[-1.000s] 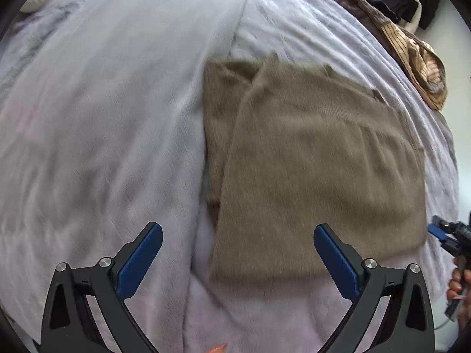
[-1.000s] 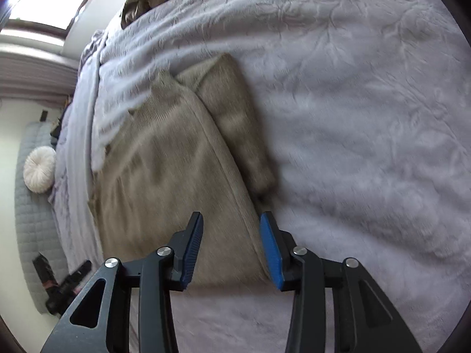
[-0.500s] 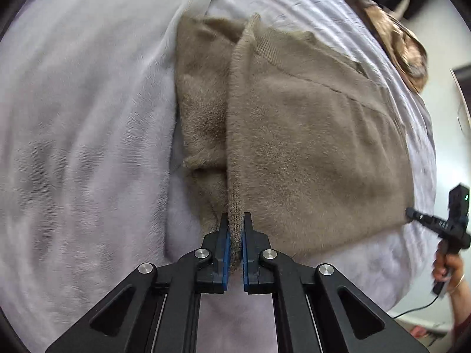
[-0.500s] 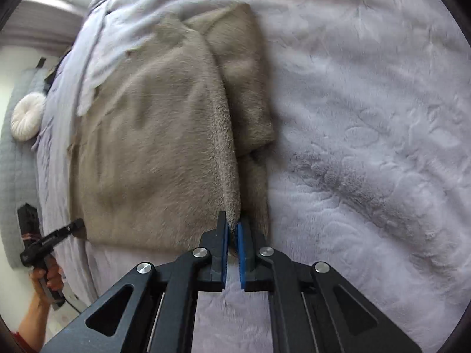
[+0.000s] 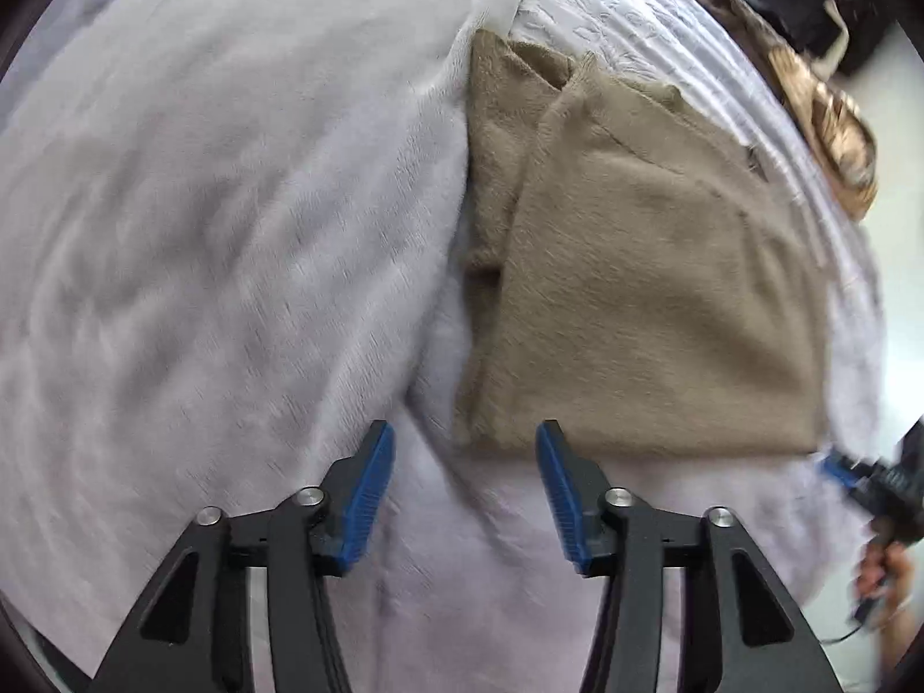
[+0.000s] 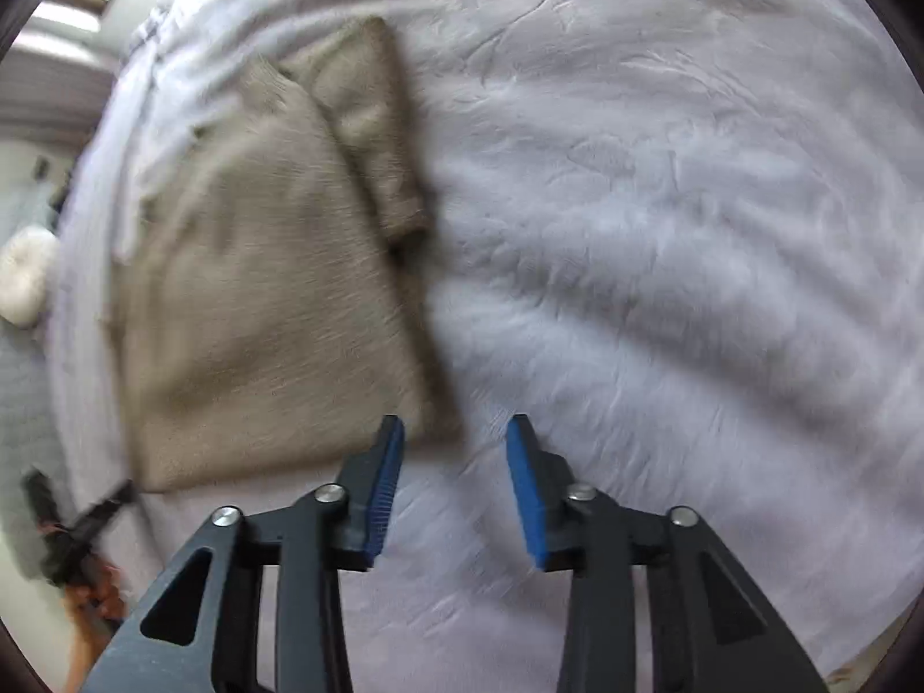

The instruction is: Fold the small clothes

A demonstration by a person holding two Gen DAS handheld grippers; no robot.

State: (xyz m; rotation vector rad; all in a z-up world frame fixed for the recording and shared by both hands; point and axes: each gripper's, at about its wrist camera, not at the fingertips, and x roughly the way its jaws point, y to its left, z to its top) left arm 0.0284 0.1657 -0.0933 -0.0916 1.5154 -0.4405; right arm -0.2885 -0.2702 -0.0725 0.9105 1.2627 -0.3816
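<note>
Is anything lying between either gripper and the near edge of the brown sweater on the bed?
Nothing visible. The left gripper and right gripper stand open just short of the brown sweater's near corners, with only bare blanket between.

Bedding and clutter around the edges

A pale lilac bedspread [image 5: 242, 242] is filling most of both views; a brown patterned garment [image 5: 831, 133] and dark clothing [image 5: 808, 6] are lying at the left-wrist view's upper right, while a round white cushion [image 6: 26, 277] is sitting at the right-wrist view's left edge.
</note>
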